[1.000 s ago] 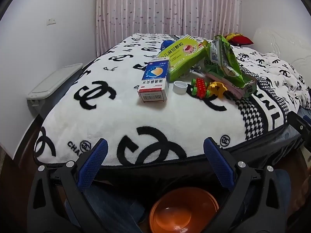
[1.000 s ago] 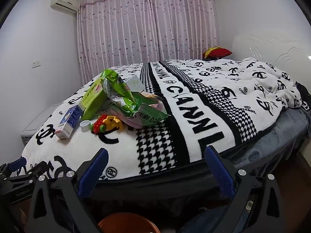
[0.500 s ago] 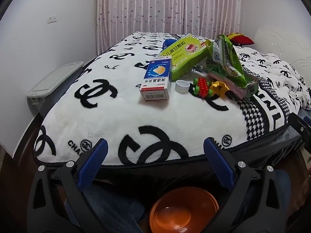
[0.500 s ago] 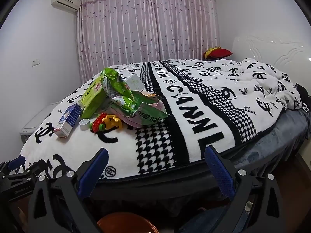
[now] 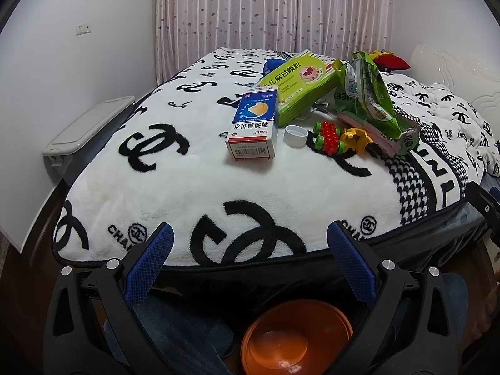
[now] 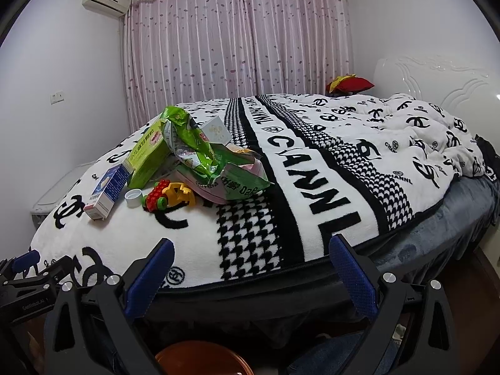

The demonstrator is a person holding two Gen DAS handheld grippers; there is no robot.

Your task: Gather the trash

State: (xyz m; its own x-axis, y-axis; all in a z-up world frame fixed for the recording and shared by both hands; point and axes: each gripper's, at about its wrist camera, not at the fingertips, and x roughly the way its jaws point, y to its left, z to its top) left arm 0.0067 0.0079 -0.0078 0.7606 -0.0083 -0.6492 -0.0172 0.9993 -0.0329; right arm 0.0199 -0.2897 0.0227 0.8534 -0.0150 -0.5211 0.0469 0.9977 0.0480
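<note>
Left wrist view first: the left gripper (image 5: 250, 250) hangs at the foot of the bed with its blue pads spread wide and nothing between them, and the clutter on the blanket (image 5: 193, 175) now sits a touch lower and larger in view than a second ago. The blue-and-white medicine box (image 5: 253, 129) lies flat, its far end touching the tilted green box (image 5: 295, 86); just beside it sits the white cap (image 5: 295, 135), then the red, green and yellow toy (image 5: 339, 139), with the crumpled green snack bags (image 5: 372, 100) behind. An orange basin (image 5: 297, 340) shows below, between the fingers. Over to the right wrist view: the right gripper (image 6: 250, 256) is likewise released and empty, well apart from the pile, and the scene has barely shifted since before. The left gripper's tip peeks in at the lower left edge, near the blanket's corner.
</note>
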